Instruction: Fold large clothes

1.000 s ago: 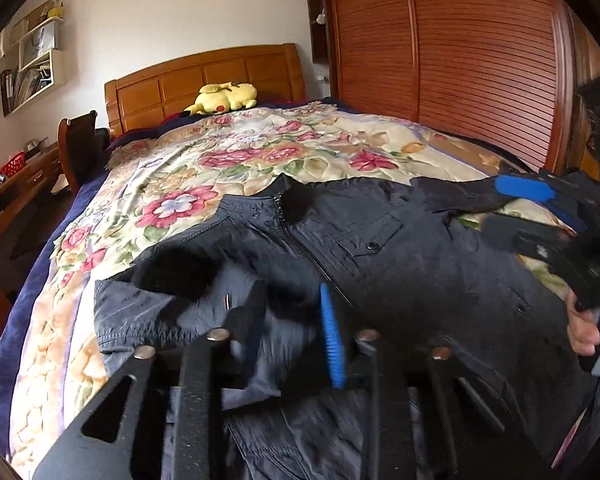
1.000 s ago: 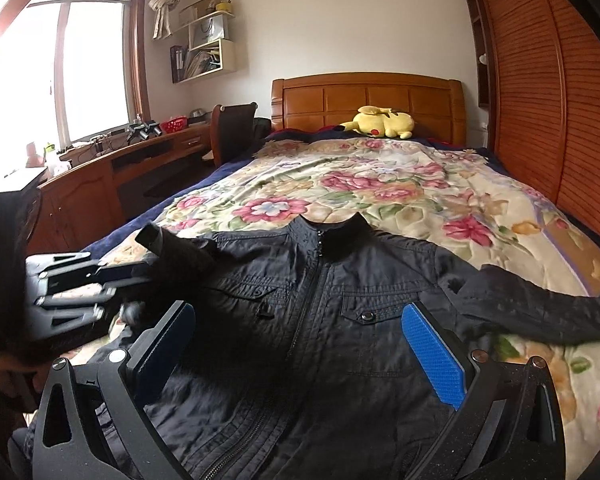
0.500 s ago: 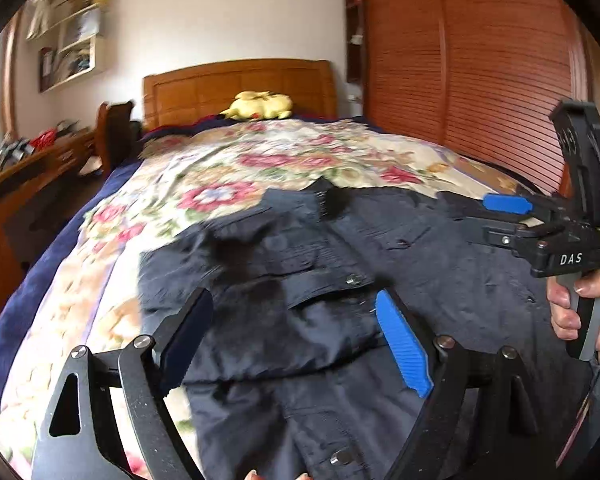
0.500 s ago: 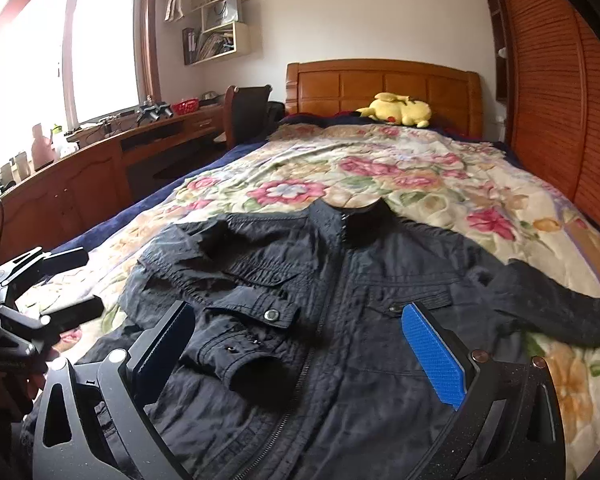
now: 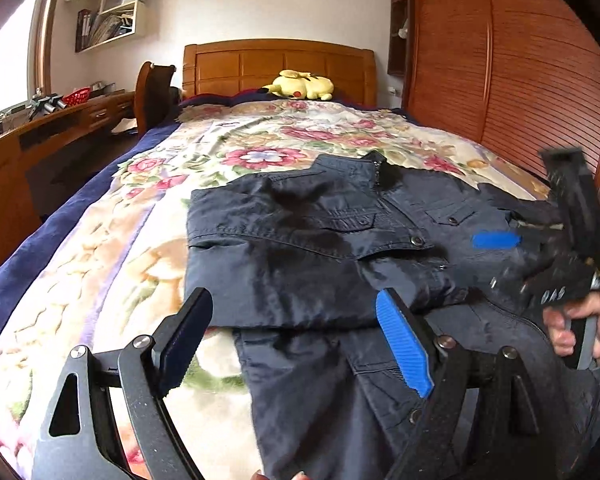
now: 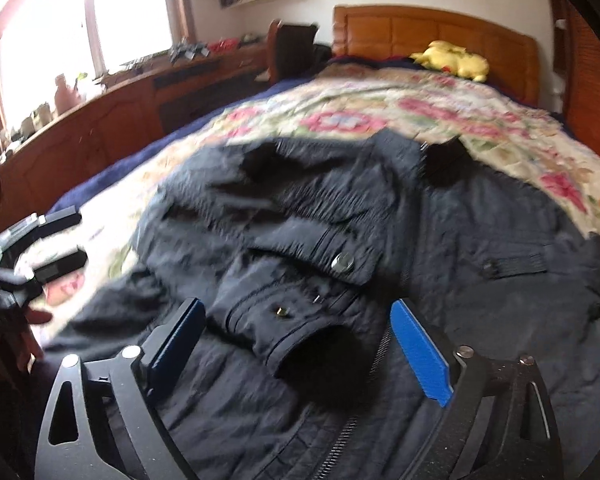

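Dark navy cloth covers the middle of both views: a jacket (image 5: 340, 248) lies flat on a bed (image 5: 100, 264) with a flowered cover. In the left wrist view its collar points to 12 o'clock, toward the wooden headboard (image 5: 280, 66). One sleeve is folded across the chest, and its cuff (image 6: 300, 344) with a snap button lies on the front, near the zipper.

The left gripper (image 5: 296, 344) hangs above the lower edge of the folded sleeve. Its jaws stand wide apart; they opened within the last second and hold nothing, the cloth is only under them. The black finger is at 8 o'clock in that view and the blue pad (image 5: 404, 348) at 5 o'clock.

The right gripper (image 6: 300, 352) is just over the cuff, and its jaws have just been closing a little, but they are still wide and do not press on the cloth. In the left wrist view this gripper shows at 3 o'clock, blurred, with a hand (image 5: 580, 332) around its handle.

At 12 o'clock on the bed a yellow plush toy (image 5: 300, 86) lies by the headboard. A wooden desk (image 5: 52, 120) and a chair (image 5: 154, 92) stand at 10 o'clock, and a slatted wooden wardrobe (image 5: 500, 60) fills 2 o'clock.
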Tool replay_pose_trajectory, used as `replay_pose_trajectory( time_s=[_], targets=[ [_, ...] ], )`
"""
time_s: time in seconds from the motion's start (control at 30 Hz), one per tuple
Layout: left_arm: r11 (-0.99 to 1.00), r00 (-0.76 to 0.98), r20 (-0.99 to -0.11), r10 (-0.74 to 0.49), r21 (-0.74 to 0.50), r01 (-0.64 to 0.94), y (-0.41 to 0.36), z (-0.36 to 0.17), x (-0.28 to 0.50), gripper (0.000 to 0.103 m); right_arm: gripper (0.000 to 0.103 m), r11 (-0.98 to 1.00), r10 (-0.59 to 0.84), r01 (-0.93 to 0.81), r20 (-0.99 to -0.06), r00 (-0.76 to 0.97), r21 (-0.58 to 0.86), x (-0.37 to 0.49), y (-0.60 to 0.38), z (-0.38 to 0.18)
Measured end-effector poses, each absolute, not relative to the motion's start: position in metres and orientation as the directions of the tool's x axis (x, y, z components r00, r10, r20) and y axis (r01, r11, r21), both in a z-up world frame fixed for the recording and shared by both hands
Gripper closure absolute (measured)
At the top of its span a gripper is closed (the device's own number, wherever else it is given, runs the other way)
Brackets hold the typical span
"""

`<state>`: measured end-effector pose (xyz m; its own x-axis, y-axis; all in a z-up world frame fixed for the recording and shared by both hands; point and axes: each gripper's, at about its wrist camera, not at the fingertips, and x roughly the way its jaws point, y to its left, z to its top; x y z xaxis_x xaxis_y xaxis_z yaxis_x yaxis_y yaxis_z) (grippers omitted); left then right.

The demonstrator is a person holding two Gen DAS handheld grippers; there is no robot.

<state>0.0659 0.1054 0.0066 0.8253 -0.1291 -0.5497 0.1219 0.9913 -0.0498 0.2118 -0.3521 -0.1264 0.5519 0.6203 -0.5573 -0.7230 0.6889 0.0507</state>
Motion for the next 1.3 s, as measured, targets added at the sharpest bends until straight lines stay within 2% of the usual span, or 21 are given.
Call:
replay_pose_trajectory(
  time_s=[0.07, 0.17, 0.23, 0.27, 0.3, 0.4, 0.8, 1.3],
  targets=[
    [0.991, 0.826, -0.549, -0.129, -0.059, 0.116, 0.109, 0.005, 0.066, 0.018, 0.018, 0.675, 0.617, -0.736, -0.588, 0.523, 0.054, 0.217, -0.348, -0.134],
    [0.992, 0.829, -0.545, -0.126, -0.060, 0.111, 0.112, 0.004, 0.065, 0.018, 0.040, 0.667, 0.609, -0.744, -0.611, 0.506, 0.049, 0.223, -0.342, -0.138],
    [0.991, 0.832, -0.539, -0.132, -0.065, 0.116, 0.112, 0.005, 0.064, 0.018, 0.066, 0.660, 0.610, -0.750, -0.614, 0.501, 0.043, 0.223, -0.343, -0.138],
    [0.990, 0.835, -0.533, -0.138, -0.069, 0.120, 0.113, 0.005, 0.063, 0.018, 0.074, 0.655, 0.610, -0.755, -0.616, 0.498, 0.038, 0.221, -0.341, -0.135],
    [0.988, 0.837, -0.525, -0.154, -0.076, 0.134, 0.112, 0.006, 0.062, 0.018, 0.090, 0.651, 0.609, -0.758, -0.617, 0.498, 0.032, 0.221, -0.340, -0.135],
    [0.985, 0.838, -0.519, -0.169, -0.076, 0.152, 0.110, 0.007, 0.061, 0.018, 0.098, 0.652, 0.611, -0.758, -0.595, 0.523, 0.003, 0.219, -0.339, -0.131],
    [0.993, 0.837, -0.537, -0.107, -0.019, 0.115, 0.108, 0.003, 0.061, 0.018, 0.099, 0.746, 0.562, -0.662, -0.464, 0.685, -0.073, 0.197, -0.393, -0.102],
    [0.991, 0.847, -0.518, -0.119, -0.007, 0.136, 0.096, 0.015, 0.059, 0.018, 0.099, 0.896, 0.347, -0.426, -0.399, 0.849, -0.126, 0.171, -0.477, -0.098]
  ],
)
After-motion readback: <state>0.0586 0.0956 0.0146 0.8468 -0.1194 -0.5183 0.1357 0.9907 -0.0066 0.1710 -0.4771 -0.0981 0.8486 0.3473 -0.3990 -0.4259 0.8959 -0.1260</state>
